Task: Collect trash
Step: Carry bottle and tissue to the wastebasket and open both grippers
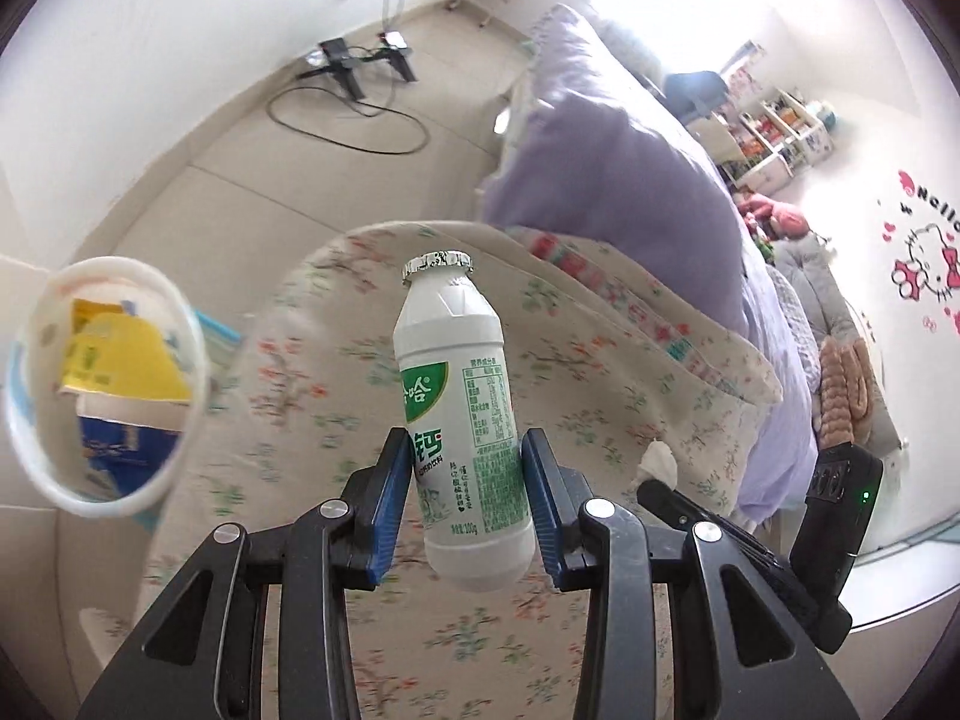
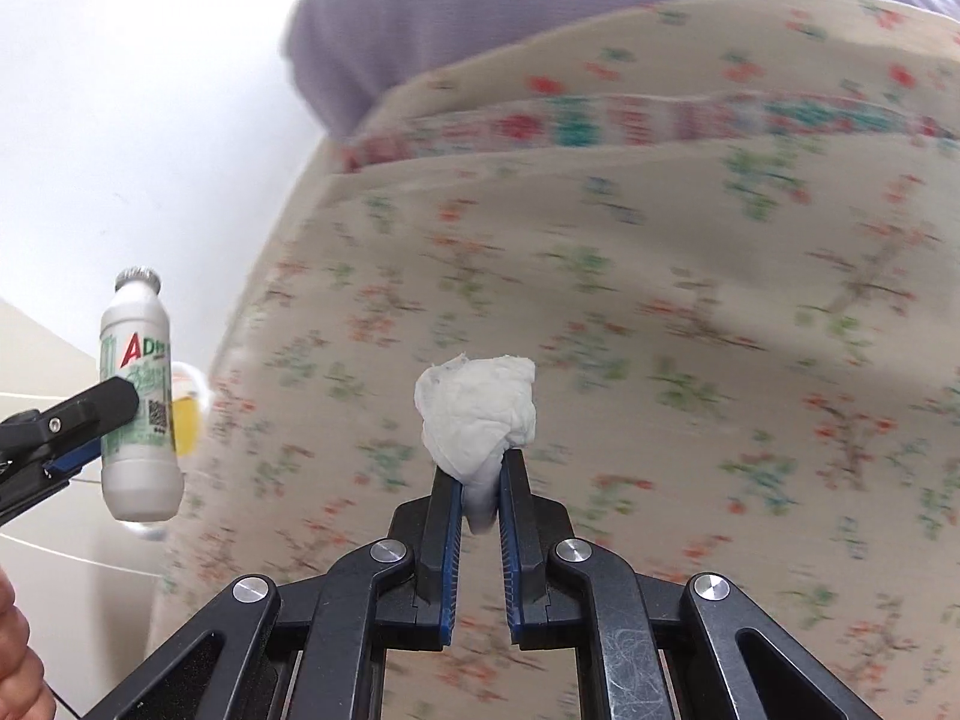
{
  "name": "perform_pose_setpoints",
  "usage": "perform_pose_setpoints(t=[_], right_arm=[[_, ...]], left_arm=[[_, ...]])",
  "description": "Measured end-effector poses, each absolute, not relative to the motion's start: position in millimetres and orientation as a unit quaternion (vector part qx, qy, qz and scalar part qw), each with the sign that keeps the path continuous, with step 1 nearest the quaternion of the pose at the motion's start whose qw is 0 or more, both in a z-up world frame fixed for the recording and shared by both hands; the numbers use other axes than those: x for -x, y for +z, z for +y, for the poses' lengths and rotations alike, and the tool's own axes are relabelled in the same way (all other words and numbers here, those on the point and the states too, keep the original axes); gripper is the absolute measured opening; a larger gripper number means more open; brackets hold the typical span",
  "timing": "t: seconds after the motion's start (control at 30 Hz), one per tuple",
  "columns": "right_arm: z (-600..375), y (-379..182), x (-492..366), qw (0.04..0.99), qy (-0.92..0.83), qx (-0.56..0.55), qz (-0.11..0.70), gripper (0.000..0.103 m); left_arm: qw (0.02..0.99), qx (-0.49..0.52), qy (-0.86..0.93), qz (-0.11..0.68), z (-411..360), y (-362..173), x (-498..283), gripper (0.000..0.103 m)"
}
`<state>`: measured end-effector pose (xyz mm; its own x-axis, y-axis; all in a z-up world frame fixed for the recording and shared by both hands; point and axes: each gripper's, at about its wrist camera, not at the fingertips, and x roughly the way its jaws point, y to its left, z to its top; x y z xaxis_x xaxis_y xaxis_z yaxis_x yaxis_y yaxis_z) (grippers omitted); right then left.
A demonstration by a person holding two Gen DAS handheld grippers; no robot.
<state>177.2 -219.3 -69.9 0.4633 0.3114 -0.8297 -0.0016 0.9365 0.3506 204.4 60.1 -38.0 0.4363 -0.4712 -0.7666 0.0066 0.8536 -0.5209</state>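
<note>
Left gripper (image 1: 465,450) clamped around upright bottle (image 1: 459,414); right gripper (image 2: 480,468) pinching tissue wad (image 2: 477,411).

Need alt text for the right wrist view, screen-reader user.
The right tool is shut on a crumpled white tissue wad above a beige floral bedspread. At far left, the left tool grips a white plastic drink bottle with green label.

left claw (image 1: 462,450) — clamped on bottle (image 1: 459,408) | right claw (image 2: 480,468) — pinching tissue wad (image 2: 480,408)
</note>
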Motion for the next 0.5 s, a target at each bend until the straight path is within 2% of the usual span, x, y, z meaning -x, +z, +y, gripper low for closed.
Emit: perform_pose_setpoints(t=[0.5], right_arm=[[-79, -81, -212, 0.825, 0.179, -0.131, 0.52, 0.01]], left_arm=[[0.805, 0.249, -0.057, 0.535, 200, -68, -206, 0.04]])
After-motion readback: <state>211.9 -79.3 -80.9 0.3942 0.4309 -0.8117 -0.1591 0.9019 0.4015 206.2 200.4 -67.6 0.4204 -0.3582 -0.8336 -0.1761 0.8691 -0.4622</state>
